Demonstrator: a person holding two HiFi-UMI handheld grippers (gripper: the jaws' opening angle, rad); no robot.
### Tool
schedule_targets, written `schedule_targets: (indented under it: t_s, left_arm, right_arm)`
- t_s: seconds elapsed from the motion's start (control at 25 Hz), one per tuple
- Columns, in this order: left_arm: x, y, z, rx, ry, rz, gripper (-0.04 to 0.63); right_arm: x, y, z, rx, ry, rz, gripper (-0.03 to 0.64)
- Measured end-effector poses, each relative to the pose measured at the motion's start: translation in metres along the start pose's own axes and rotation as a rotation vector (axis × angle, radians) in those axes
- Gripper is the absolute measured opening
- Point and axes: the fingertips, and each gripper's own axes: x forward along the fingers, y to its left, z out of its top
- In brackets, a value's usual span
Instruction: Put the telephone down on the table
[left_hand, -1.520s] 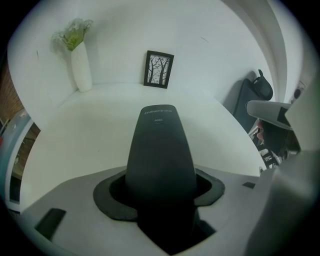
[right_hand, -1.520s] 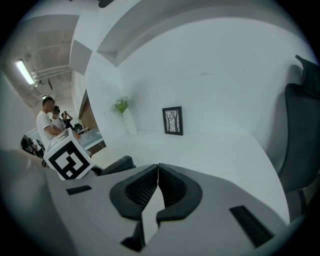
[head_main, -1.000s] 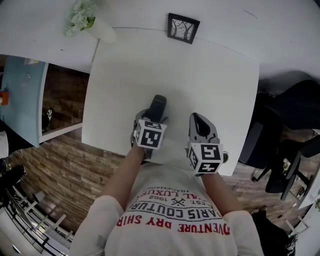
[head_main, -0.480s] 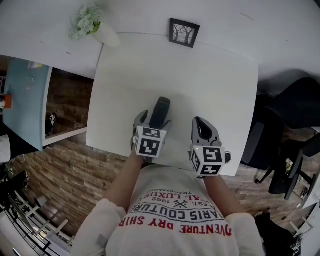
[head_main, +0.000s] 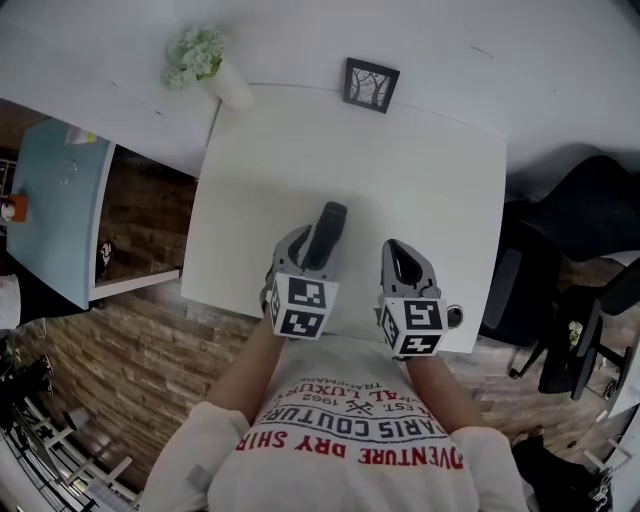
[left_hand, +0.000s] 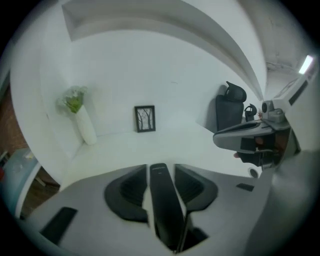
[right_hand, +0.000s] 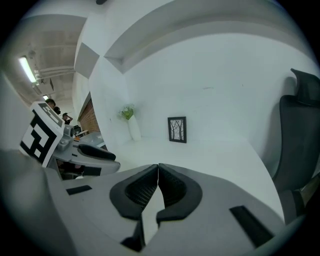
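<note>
The black telephone handset (head_main: 326, 228) lies lengthwise near the front edge of the white table (head_main: 400, 150), its far end pointing away from me. My left gripper (head_main: 308, 248) straddles its near half. In the left gripper view the handset (left_hand: 162, 200) runs between the two dark pads (left_hand: 127, 192), with thin slivers of white showing on either side. The jaws are closing and the pads do not press on it. My right gripper (head_main: 403, 256) hovers just to the right, shut and empty, with its pads (right_hand: 142, 190) meeting.
A white vase with green and white flowers (head_main: 208, 58) stands at the table's far left corner. A small black picture frame (head_main: 371, 83) leans at the back edge. A black office chair (head_main: 590, 220) is to the right, a light-blue table (head_main: 50, 200) to the left.
My left gripper has drawn back toward me along the handset, so more of the phone now shows beyond its jaws. The right gripper has stayed about where it was.
</note>
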Motion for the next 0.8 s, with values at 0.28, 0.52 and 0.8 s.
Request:
schedule_targets:
  t_s: [0.28,0.52,0.8]
  left_arm:
    - [-0.040,0.017,0.034,-0.047,-0.166,0.034,0.025]
    - [-0.083,0.017,0.089,-0.040,-0.437,-0.046,0.023]
    - [-0.139,0.010,0.141,0.039,-0.707,-0.093,0.023]
  right_arm:
    - [-0.019,0.011,0.025,-0.025,-0.077,-0.039,0.025]
    - [-0.035,0.014,0.052,-0.048,-0.154,-0.075,0.025]
    - [-0.070,0.026,0.109,-0.135,-0.334,-0.107,0.025]
